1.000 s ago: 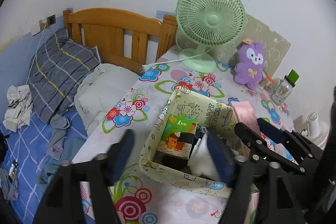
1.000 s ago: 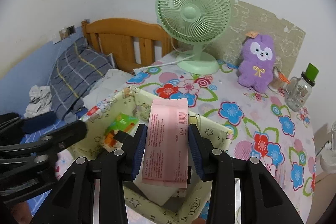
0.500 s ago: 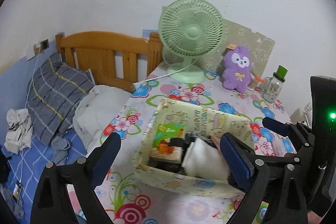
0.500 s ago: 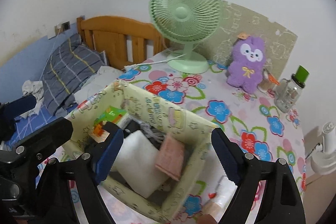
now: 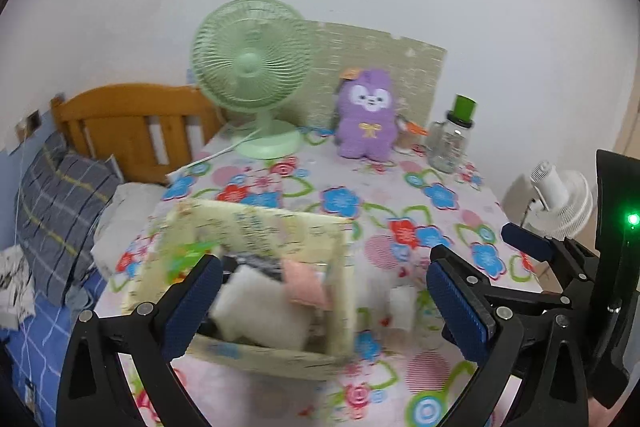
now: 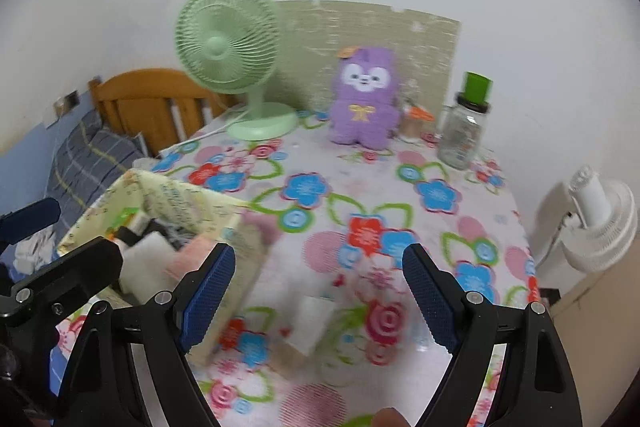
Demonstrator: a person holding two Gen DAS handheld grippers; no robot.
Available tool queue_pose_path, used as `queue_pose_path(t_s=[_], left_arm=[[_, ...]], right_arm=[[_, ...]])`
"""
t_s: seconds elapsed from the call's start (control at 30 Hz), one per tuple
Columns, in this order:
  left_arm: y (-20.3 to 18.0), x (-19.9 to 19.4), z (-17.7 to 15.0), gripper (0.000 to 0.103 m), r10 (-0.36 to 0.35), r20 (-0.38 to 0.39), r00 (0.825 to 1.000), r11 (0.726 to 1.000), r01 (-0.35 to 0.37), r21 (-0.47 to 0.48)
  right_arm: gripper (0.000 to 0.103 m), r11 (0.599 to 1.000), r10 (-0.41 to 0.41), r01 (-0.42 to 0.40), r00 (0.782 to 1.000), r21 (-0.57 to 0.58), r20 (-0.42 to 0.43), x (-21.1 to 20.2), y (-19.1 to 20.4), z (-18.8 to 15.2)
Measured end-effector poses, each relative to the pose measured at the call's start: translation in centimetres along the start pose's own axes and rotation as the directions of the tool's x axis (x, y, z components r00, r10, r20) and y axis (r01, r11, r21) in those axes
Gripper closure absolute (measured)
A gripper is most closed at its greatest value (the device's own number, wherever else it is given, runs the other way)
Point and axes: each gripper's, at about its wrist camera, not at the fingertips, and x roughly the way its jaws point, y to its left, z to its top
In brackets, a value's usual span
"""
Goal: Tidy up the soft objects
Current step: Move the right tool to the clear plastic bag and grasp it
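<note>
Right wrist view: your right gripper (image 6: pixel 318 293), jaws spread and empty, frames the white pack (image 6: pixel 314 323) lying beside the storage box (image 6: pixel 192 201); the left gripper (image 5: pixel 320 307), equally open, sits farther off.

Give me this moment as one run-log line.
left gripper: open, empty, jaws just opened further | right gripper: open, empty | pink packet: in fabric bin | purple plush: on table
</note>
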Motion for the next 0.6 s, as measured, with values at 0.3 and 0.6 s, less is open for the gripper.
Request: queue_pose_path(t_s=[0.3, 0.6], left_arm=[[-5.4, 1.2, 0.0, 0.000, -0.064, -0.041, 0.997, 0.995, 0.067, 0.073], [-8.3, 1.9, -0.7, 0.000, -0.107, -0.073, 0.992, 0.988, 0.115, 0.107]], right_arm=[[0.015, 0.997, -0.045, 0.045, 0.999, 0.061, -0.004, -1.4, -5.1, -2.1], [0.015, 0.991, -0.085, 0.086, 0.996, 0.101, -0.018, -2.2, -7.6, -3.6]])
